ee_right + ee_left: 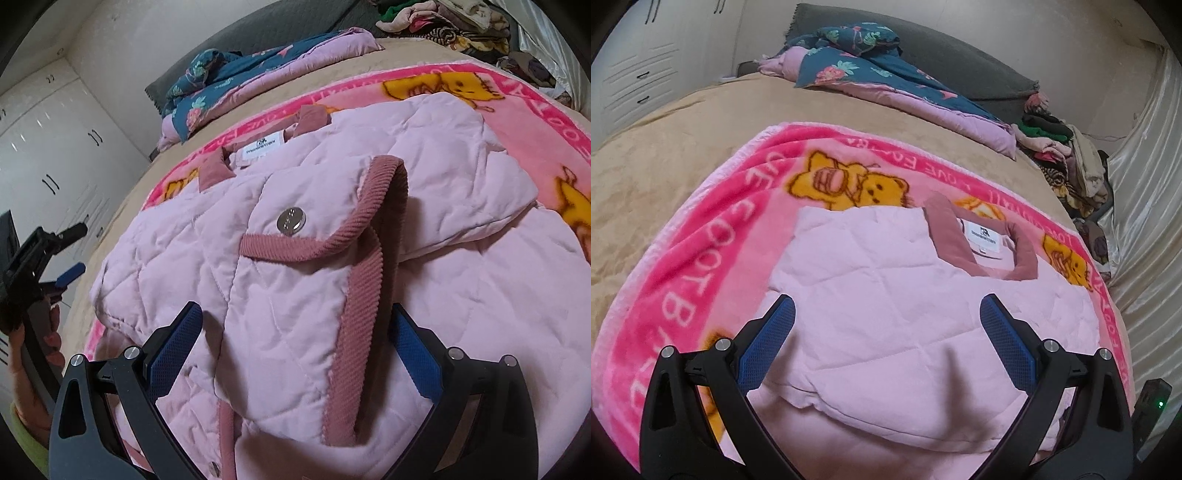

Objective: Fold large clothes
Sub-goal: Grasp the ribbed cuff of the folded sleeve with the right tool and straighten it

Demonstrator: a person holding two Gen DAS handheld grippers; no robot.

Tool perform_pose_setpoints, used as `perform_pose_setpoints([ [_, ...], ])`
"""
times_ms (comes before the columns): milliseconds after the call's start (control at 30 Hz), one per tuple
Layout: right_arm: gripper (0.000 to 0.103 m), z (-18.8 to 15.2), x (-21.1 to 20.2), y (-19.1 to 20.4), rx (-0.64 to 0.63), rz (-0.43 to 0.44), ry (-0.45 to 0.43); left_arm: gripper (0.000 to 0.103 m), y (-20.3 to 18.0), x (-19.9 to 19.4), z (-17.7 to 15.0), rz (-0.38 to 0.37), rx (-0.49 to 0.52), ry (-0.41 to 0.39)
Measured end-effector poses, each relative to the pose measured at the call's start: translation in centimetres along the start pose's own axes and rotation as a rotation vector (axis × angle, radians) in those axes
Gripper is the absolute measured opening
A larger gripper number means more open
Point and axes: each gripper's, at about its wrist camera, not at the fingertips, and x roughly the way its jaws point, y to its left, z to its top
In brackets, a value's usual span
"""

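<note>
Bed (665,155) is carrying a blanket (701,229); your jacket (886,314) is lying on it, sleeves folded in. Both jaws are hanging wide, gripping nothing. You are partway: folding the body over remains.

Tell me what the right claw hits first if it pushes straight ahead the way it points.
Most likely the pink quilted jacket: the open right claw already straddles its pocket panel, with the snap button just ahead. Depth is unclear.

Jacket (332,280) hem cut off below; collar label (983,236) text unreadable.
</note>
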Motion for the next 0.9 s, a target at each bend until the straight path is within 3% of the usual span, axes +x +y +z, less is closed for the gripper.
perform_pose_setpoints([
  [33,0.098,0.0,0.2,0.1,-0.003,0.002,0.0,0.094,0.2,-0.2,0.1,0.003,-0.006,-0.006],
  [167,0.074,0.0,0.0,0.2,-0.018,0.007,-0.016,0.094,0.5,-0.3,0.3,-0.003,-0.016,-0.015],
  [300,0.036,0.6,-1.0,0.1,-0.018,0.018,-0.07,0.094,0.4,-0.3,0.3,0.001,0.0,-0.014],
  [400,0.023,1.1,-2.1,0.3,-0.045,0.031,-0.108,0.094,0.4,-0.4,0.4,0.012,0.004,-0.017],
  [900,0.012,9.0,-7.0,5.8,-0.344,-0.058,-0.327,0.094,1.4,-0.5,0.8,-0.011,-0.031,-0.018],
])
